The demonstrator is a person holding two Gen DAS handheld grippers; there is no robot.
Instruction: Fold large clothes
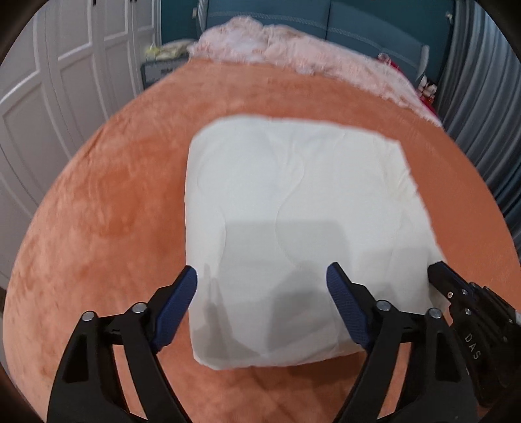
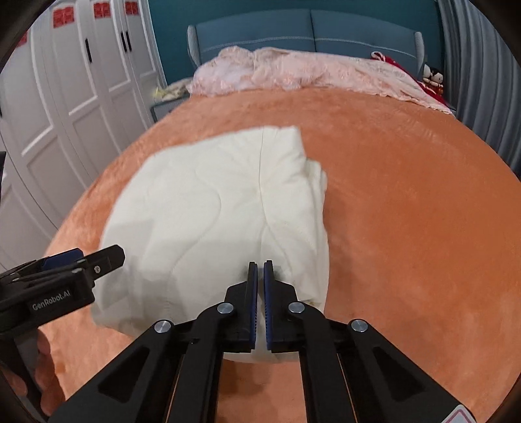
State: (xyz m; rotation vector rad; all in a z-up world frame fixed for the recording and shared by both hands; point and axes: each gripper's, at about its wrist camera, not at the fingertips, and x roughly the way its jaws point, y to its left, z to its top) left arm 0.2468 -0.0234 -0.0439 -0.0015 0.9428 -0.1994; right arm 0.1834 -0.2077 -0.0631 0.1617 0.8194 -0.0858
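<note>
A cream quilted cloth (image 1: 293,201) lies folded into a thick square on the orange bed cover (image 1: 114,211). My left gripper (image 1: 260,270) hangs open over the fold's near edge, its blue pads (image 1: 182,302) spread wide with nothing gripped. The right gripper (image 1: 438,273) reaches in at the cloth's near right corner. In the right wrist view the same cloth (image 2: 211,201) shows stacked layers along its right side. There my right gripper (image 2: 259,263) is shut, tips low over the near right part; I see no fold pinched between the pads. The left gripper (image 2: 97,257) enters from the left.
A fluffy pink blanket (image 2: 293,71) is heaped at the head of the bed below a blue headboard (image 2: 293,29). White wardrobe doors (image 2: 65,97) stand along the left, a grey curtain (image 1: 482,81) on the right. A red item and a doll (image 2: 433,78) sit at the far right corner.
</note>
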